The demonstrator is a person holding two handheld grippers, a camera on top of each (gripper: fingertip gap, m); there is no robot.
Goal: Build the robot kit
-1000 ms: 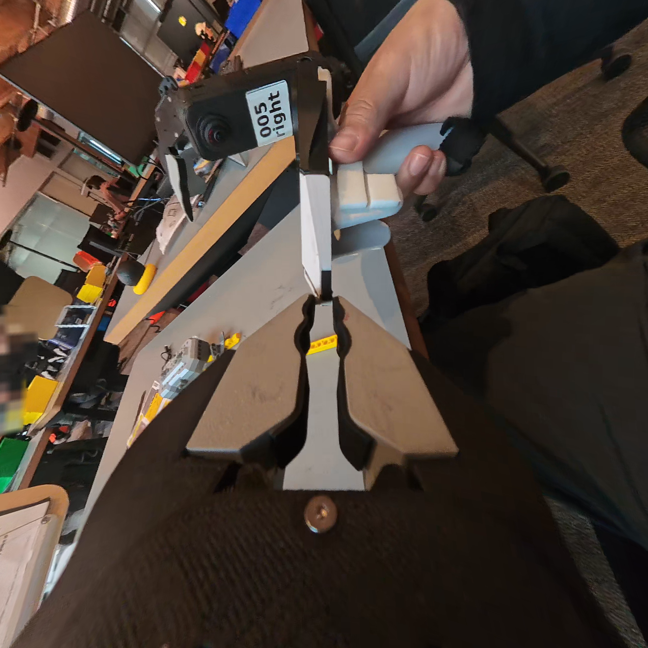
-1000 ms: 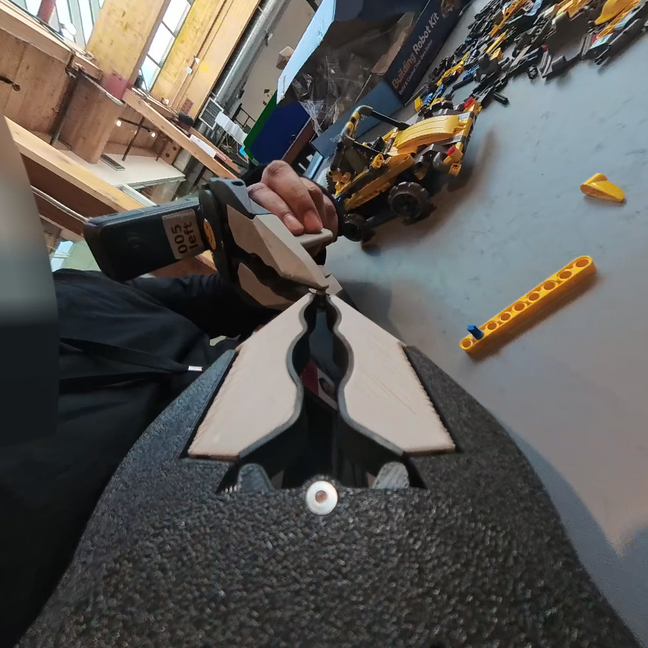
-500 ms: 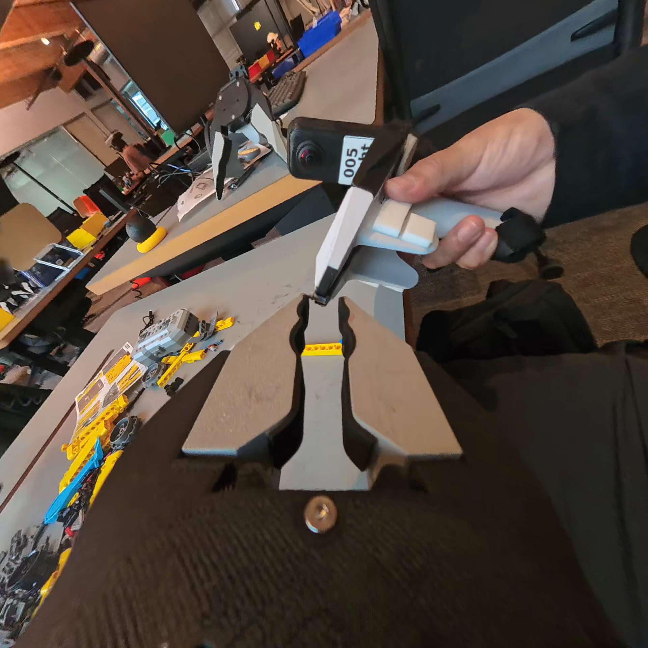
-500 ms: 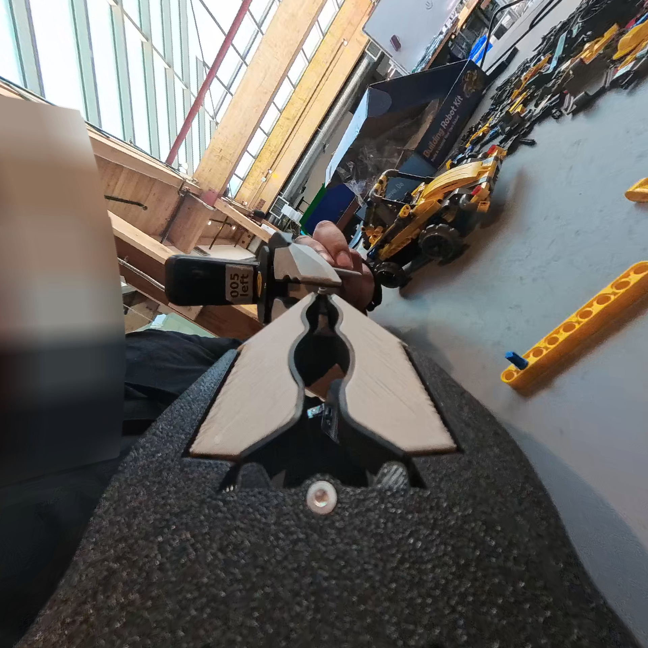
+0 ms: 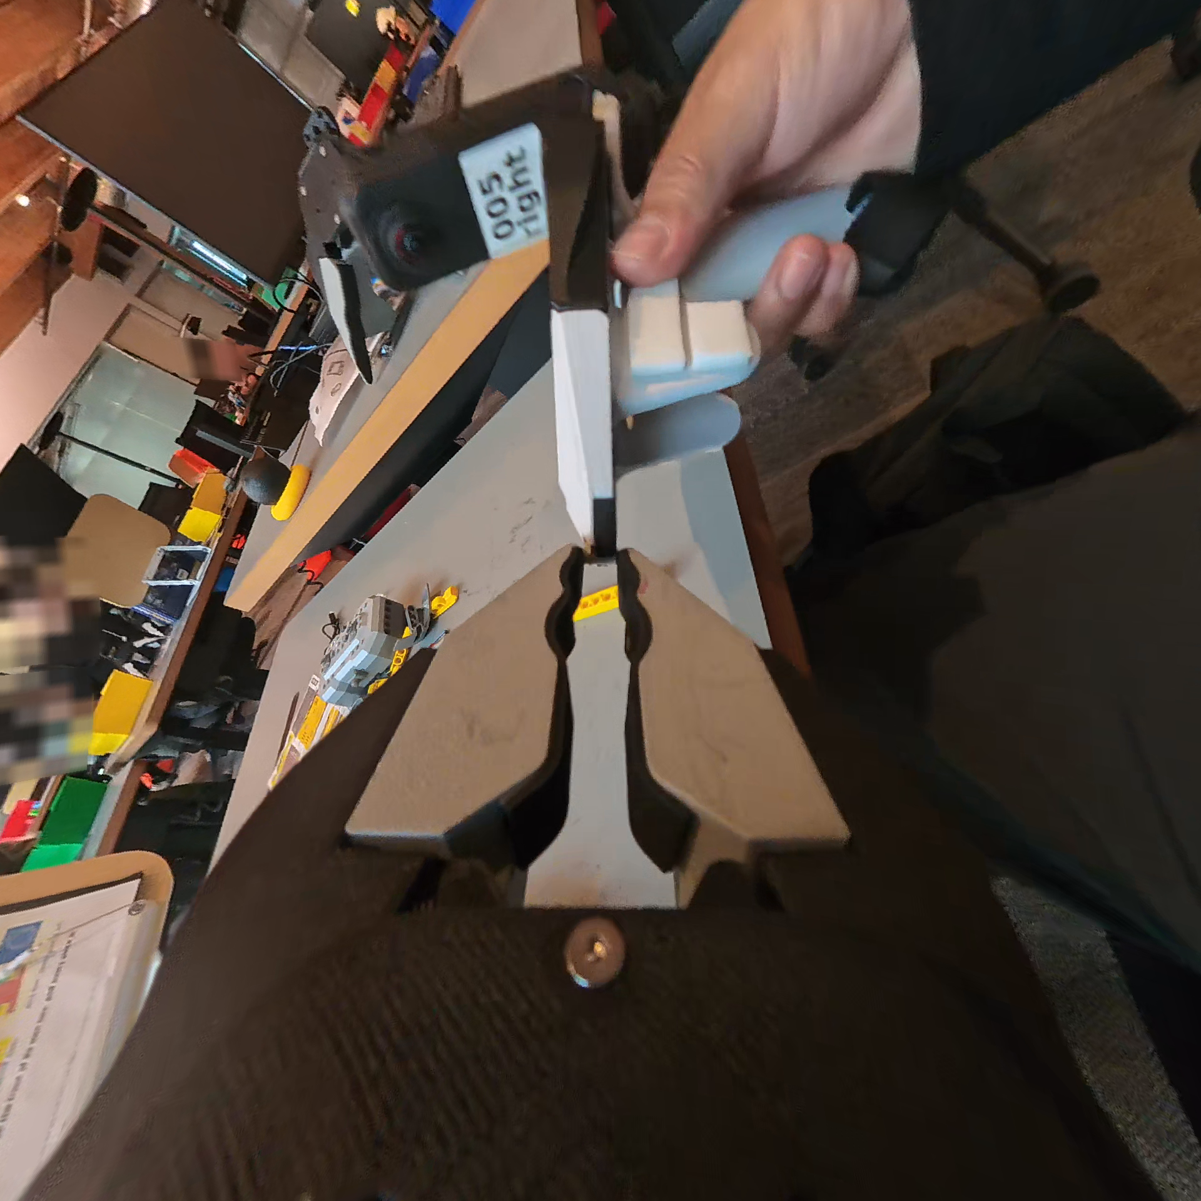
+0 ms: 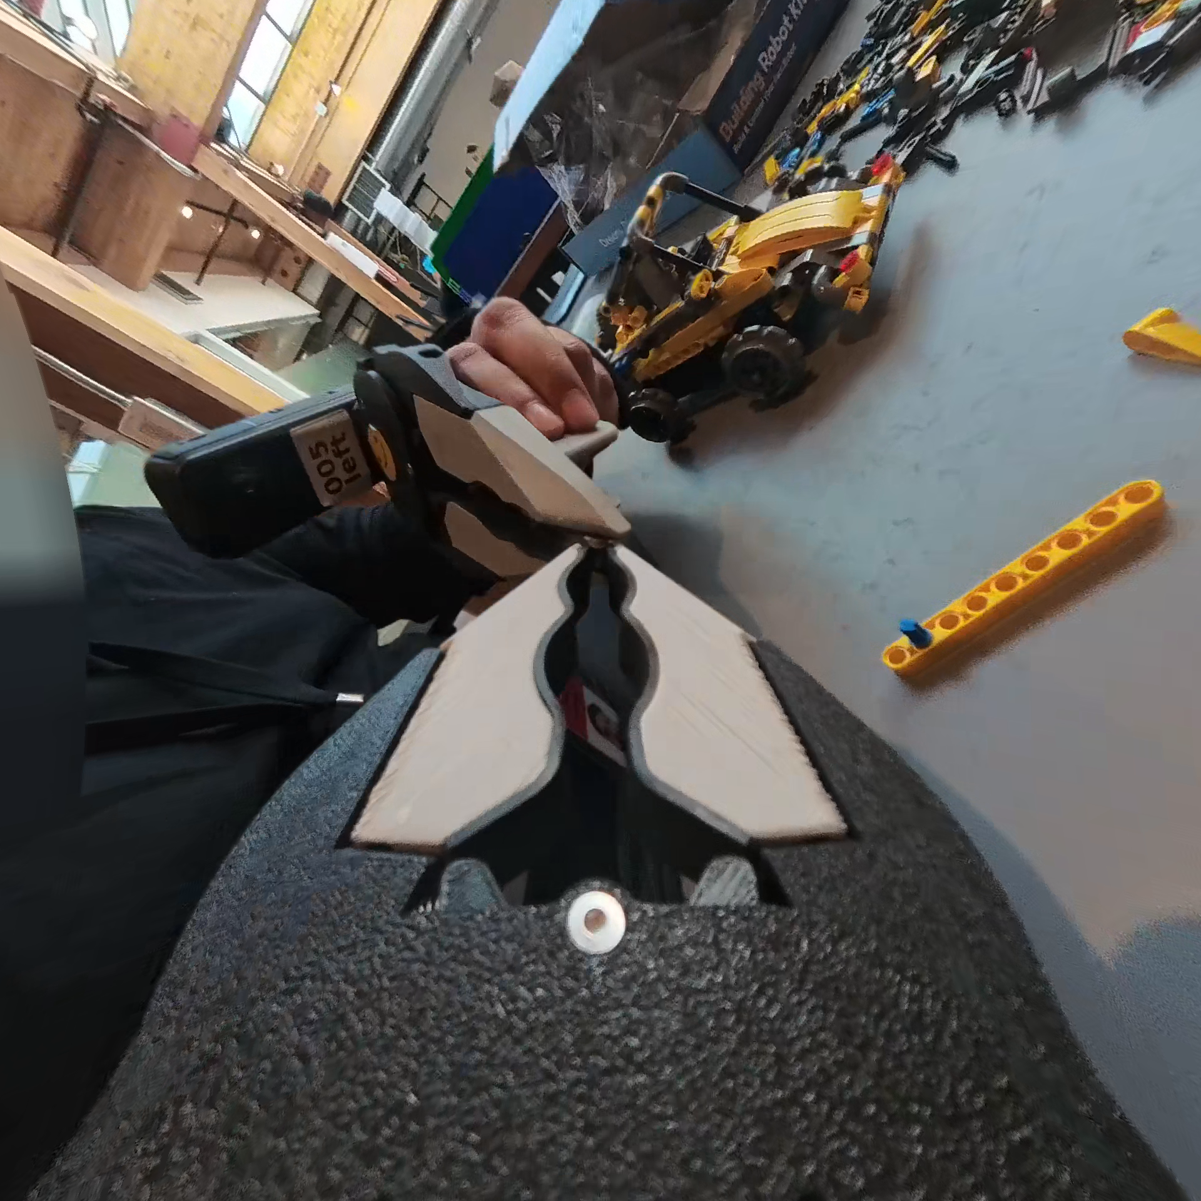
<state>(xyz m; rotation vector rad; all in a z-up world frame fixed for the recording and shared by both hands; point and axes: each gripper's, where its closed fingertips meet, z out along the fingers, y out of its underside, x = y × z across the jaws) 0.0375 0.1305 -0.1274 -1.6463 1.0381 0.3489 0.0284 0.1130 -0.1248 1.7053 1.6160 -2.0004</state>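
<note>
My left gripper (image 5: 599, 557) and right gripper (image 6: 594, 551) meet tip to tip above the near edge of a grey table (image 5: 494, 507). The left jaws stand a narrow gap apart and hold nothing. The right gripper's tips (image 5: 598, 539) reach just to that gap. The right jaws are closed with the tips together and hold nothing. A hand (image 5: 780, 149) grips the right gripper's handle, and another hand (image 6: 539, 377) grips the left gripper (image 6: 607, 529). A yellow holed beam (image 6: 1027, 578) with a blue pin (image 6: 913, 632) lies on the table to the right. It shows between the left fingers (image 5: 598, 601).
A yellow and black brick vehicle (image 6: 747, 305) stands behind the beam, with a small yellow piece (image 6: 1163, 335) beside it. A dark blue box (image 6: 747, 110) and several loose parts (image 6: 910, 78) lie farther back. A grey brick assembly (image 5: 377, 624) and a booklet (image 5: 65, 962) are at the left. Only a small space, under 4 cm, lies between the two pairs of fingers. The small yellow piece (image 6: 1163, 335) is about 15 cm from both grippers' fingertips.
Half a second ago both grippers were rolled to a different angle. They have swung back to about where they were a second ago. The tips stayed together throughout.
</note>
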